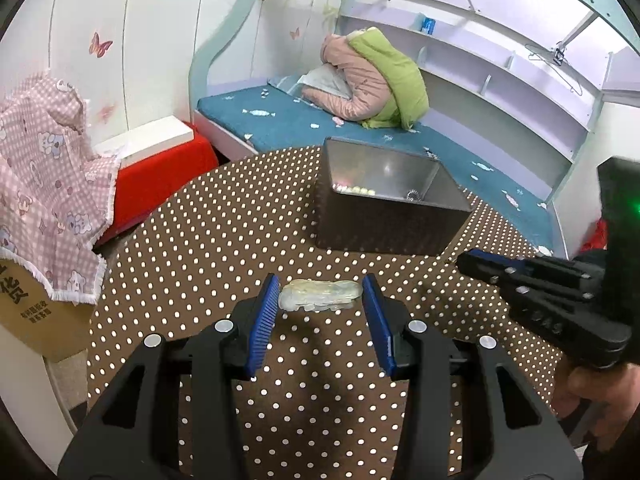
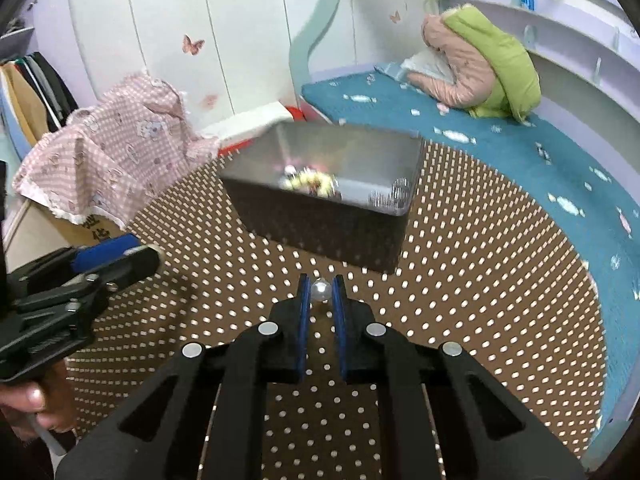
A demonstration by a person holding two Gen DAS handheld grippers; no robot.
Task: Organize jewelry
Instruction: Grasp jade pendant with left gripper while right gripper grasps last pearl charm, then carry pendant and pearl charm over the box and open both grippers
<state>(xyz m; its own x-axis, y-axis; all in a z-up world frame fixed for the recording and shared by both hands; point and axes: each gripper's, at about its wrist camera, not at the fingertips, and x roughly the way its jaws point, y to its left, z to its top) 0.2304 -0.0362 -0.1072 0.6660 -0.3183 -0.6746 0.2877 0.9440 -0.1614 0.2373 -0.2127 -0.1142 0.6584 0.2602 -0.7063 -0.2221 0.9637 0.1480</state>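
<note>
My left tongs (image 1: 320, 312) stand apart, straddling a translucent pale bracelet (image 1: 320, 295) that lies on the polka-dot counter (image 1: 200, 240). My right tongs (image 2: 322, 304) are clamped on a small clear bead-like piece (image 2: 321, 290), just short of the metal box (image 2: 320, 216). Inside the box I note yellowish beads (image 2: 314, 182) and a silvery item (image 2: 394, 194); the right view is blurred there.

A child's bedroom in a home is shown: a bed (image 1: 280, 120) with a blue candy-print cover is seen at the far side, butterfly stickers (image 1: 99, 44) on the wall, shelves (image 1: 500, 92) at right
</note>
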